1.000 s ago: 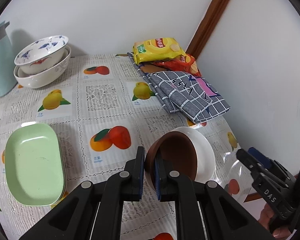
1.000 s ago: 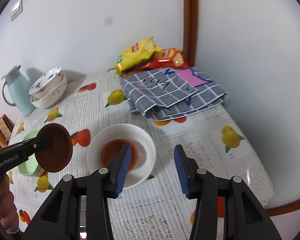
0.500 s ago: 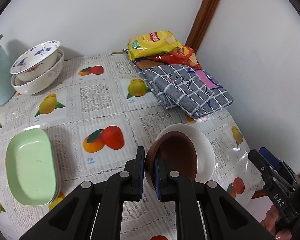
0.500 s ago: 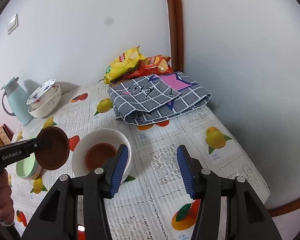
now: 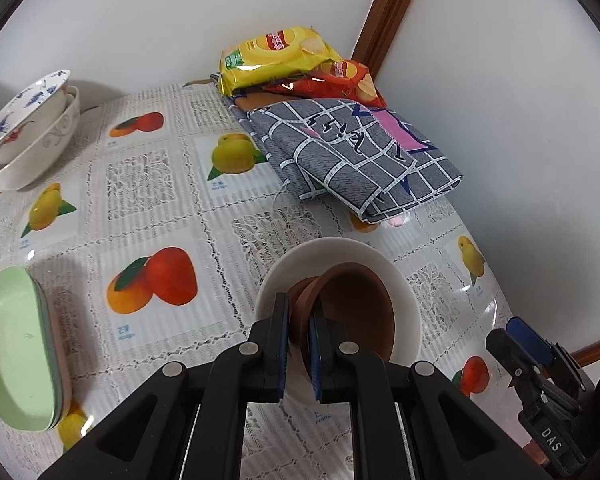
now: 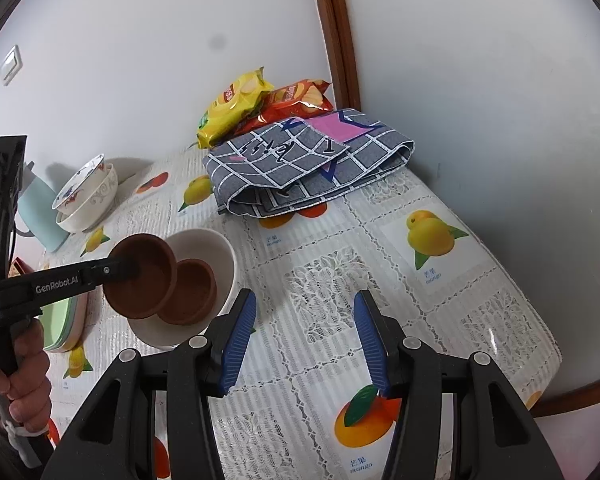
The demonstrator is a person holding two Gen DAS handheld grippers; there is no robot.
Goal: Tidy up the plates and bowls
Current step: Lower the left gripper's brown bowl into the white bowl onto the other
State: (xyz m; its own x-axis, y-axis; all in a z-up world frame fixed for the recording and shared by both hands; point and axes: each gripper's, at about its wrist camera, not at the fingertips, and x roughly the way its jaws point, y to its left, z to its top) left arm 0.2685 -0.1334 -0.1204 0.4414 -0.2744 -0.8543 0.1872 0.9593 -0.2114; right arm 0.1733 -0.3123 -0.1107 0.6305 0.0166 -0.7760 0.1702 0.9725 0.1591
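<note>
My left gripper (image 5: pixel 298 314) is shut on the rim of a small brown bowl (image 6: pixel 140 276), which it holds tilted just over a white bowl (image 6: pixel 216 248). A second brown bowl (image 6: pixel 192 292) lies inside the white bowl, partly under the held one. Over bare tablecloth to the right of the white bowl, my right gripper (image 6: pixel 304 320) stands open with nothing between its blue pads. A person's hand (image 6: pixel 16 376) grips the left tool's handle.
Stacked green oval plates (image 5: pixel 16 356) lie at the table's left. Two nested patterned bowls (image 5: pixel 24 128) and a pale blue jug (image 6: pixel 40 216) stand at the back left. A folded checked cloth (image 5: pixel 356 152) and snack bags (image 5: pixel 276 56) fill the back corner by the walls.
The left gripper has carried the brown bowl down and across until it hangs over the white bowl. The right gripper has drifted right, away from the white bowl, still open.
</note>
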